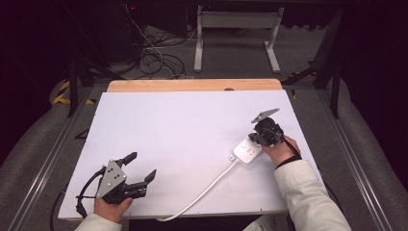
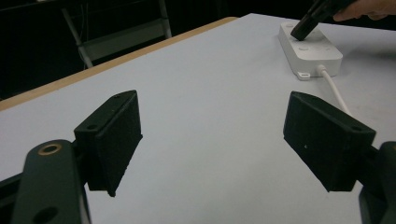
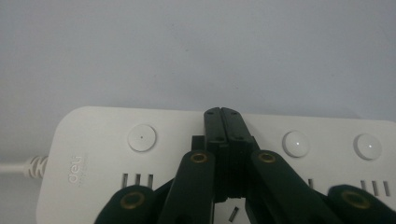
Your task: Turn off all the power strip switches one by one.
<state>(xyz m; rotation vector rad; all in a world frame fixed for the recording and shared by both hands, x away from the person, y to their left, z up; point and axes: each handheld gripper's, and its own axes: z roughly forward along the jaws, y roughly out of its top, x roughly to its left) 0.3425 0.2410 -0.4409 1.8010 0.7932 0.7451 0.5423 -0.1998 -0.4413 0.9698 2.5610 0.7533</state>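
Power strip, frame right, is pressed by closed right gripper tips; left gripper held wide apart, lower left, w/ nothing between.

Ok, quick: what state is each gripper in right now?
Left gripper: open, holding nothing.
Right gripper: shut, holding nothing, tips on the white power strip.

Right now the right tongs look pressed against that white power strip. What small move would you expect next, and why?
Probably a slight lift of the right tongs straight off the power strip. They are shut, tips down on the strip's top in its row of round buttons, as if pressing one; whether it has clicked I cannot tell. The left tongs sit open and apart from the strip.
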